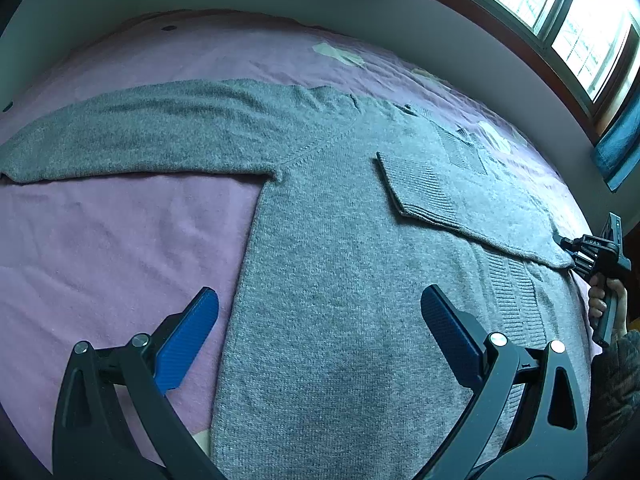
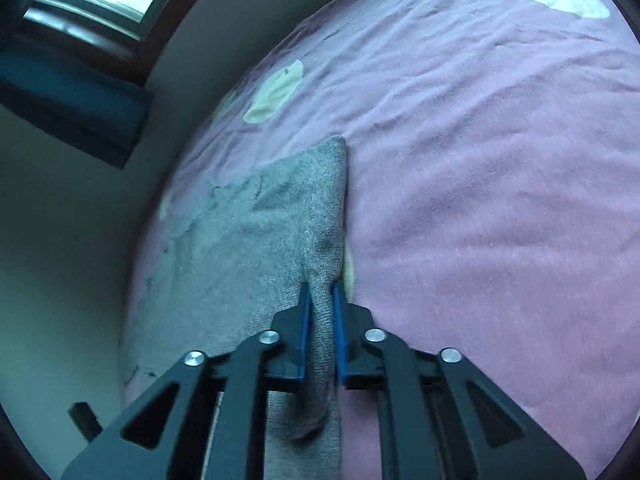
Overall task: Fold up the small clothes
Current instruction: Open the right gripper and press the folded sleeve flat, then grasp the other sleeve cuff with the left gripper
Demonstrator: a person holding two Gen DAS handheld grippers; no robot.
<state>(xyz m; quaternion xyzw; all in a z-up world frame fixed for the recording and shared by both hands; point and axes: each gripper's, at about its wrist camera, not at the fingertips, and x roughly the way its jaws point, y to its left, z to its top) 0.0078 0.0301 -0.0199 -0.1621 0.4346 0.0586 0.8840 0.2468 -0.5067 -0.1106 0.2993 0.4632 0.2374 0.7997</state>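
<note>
A grey sweater (image 1: pixel 340 240) is lying flat on the bed (image 1: pixel 100 240). Its folded edge is being pinched by the right gripper (image 2: pixel 320 292); the left gripper (image 1: pixel 320 312) is being held spread above. 1 sleeve (image 1: pixel 132 132) is awaiting folding next.

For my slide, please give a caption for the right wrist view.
Right gripper shut on the grey sweater's folded edge, on a pink blanket.
</note>
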